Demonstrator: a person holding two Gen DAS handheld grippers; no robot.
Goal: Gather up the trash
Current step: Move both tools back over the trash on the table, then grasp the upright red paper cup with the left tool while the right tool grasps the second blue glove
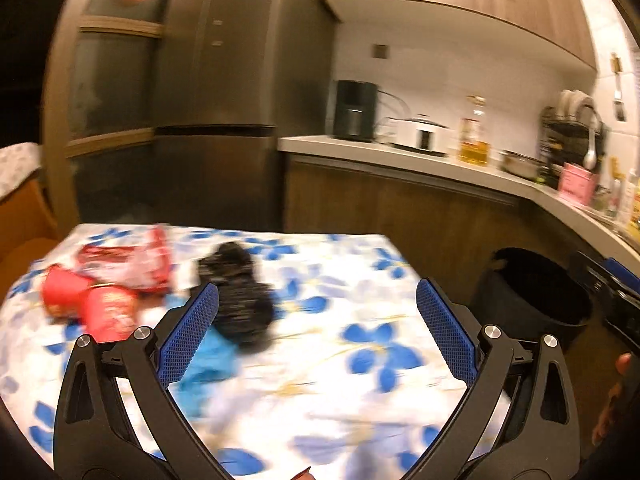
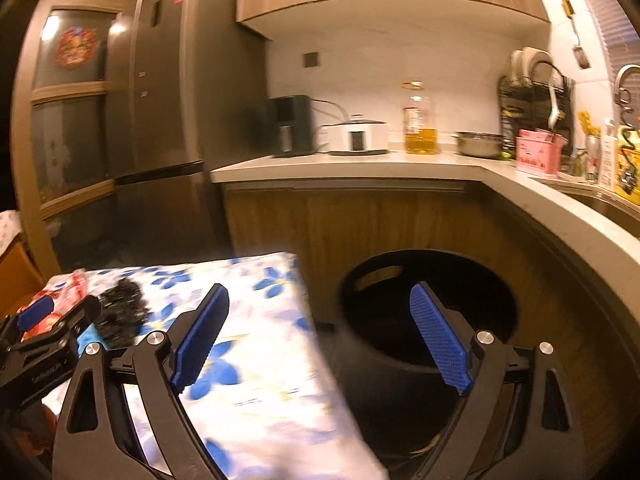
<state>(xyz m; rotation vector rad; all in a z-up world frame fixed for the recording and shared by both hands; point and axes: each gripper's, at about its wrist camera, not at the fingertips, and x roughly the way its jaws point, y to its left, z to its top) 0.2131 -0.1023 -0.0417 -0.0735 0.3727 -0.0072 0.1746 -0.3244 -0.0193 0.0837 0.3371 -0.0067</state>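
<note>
Left wrist view: rides behind the left tongs (image 1: 316, 328), low and close over the floral tabletop (image 1: 320, 380), angled slightly down, facing the refrigerator (image 1: 224, 80) and kitchen counter (image 1: 400, 156).
Right wrist view: rides behind the right tongs (image 2: 320, 336), further right, straddling the tabletop's right edge and the black trash bin (image 2: 400, 360), near.
Shared: tabletop, black crumpled item (image 1: 240, 300), bin, refrigerator, counter; each view catches the other tongs at its margin.
</note>
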